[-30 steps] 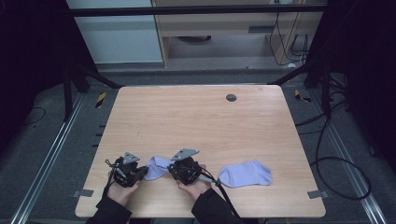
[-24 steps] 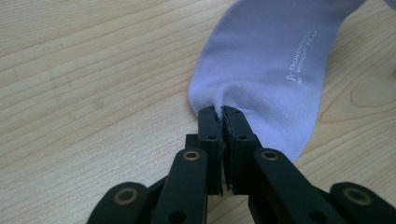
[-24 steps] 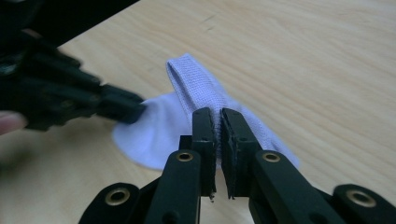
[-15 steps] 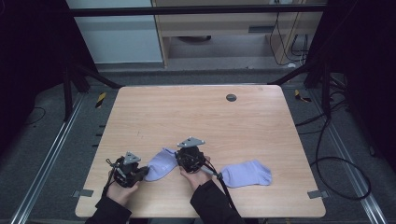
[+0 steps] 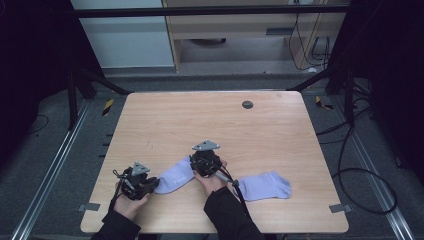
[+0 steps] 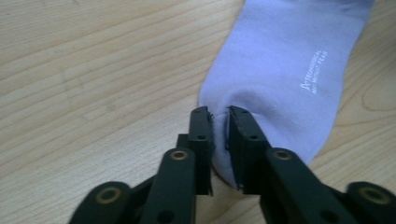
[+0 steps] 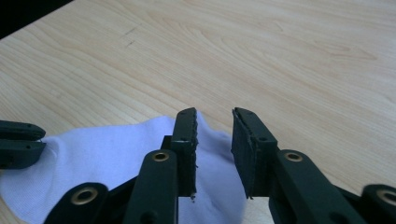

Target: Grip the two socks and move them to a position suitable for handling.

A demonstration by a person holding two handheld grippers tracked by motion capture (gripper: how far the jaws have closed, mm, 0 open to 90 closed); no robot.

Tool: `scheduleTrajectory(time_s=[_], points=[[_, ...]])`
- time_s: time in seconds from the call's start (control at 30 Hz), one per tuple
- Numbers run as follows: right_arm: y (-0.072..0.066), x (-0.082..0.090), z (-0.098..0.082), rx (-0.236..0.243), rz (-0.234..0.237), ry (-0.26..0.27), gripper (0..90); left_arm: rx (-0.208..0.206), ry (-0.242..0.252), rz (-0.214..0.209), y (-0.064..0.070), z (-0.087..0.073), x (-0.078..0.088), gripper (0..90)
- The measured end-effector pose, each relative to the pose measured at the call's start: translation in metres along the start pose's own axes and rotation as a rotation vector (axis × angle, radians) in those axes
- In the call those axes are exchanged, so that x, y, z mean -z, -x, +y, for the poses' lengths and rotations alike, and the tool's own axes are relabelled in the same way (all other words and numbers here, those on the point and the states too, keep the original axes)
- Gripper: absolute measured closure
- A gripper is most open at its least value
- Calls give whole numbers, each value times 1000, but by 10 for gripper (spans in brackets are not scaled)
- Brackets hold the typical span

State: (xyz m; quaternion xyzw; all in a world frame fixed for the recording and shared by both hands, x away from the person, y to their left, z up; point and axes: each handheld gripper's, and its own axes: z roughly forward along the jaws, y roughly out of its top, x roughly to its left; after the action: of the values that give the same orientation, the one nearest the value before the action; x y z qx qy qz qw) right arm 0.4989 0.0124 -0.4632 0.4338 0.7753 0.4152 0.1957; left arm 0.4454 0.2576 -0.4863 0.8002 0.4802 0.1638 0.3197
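A pale lilac sock (image 5: 174, 176) lies stretched out near the table's front edge, between my two grippers. My left gripper (image 5: 151, 184) is shut on its near end; in the left gripper view the jaws (image 6: 219, 116) pinch a fold of the sock (image 6: 289, 60), which has small white lettering. My right gripper (image 5: 202, 160) stands at the sock's other end. In the right gripper view its jaws (image 7: 215, 116) are open, with a gap between them, over the edge of the sock (image 7: 116, 158). The left gripper's fingertips (image 7: 21, 144) show at that view's left edge.
A second lilac sock (image 5: 263, 185) lies flat to the right of my right forearm. The wooden table (image 5: 210, 120) has a dark round grommet (image 5: 247, 104) near its far edge. Black frame posts and cables stand around the table.
My right gripper has moved away from the person and a little right. The sock between the grippers has been drawn out longer. The left gripper has stayed put.
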Motion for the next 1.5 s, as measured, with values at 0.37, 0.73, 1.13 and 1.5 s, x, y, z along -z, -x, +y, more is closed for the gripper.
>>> scheduleTrajectory(time_s=[0.37, 0.73, 1.13, 1.5], points=[[13, -6, -9, 0, 11, -100, 641, 53, 14, 27, 3, -4, 5, 641], [13, -20, -22, 16, 9, -203, 804, 67, -22, 1, 5, -3, -2, 822], [6, -4, -20, 1, 60, -177, 878, 46, 32, 69, -5, 8, 8, 868], [-20, 13, -39, 2, 112, -162, 864, 20, -2, 102, -18, 10, -2, 856]])
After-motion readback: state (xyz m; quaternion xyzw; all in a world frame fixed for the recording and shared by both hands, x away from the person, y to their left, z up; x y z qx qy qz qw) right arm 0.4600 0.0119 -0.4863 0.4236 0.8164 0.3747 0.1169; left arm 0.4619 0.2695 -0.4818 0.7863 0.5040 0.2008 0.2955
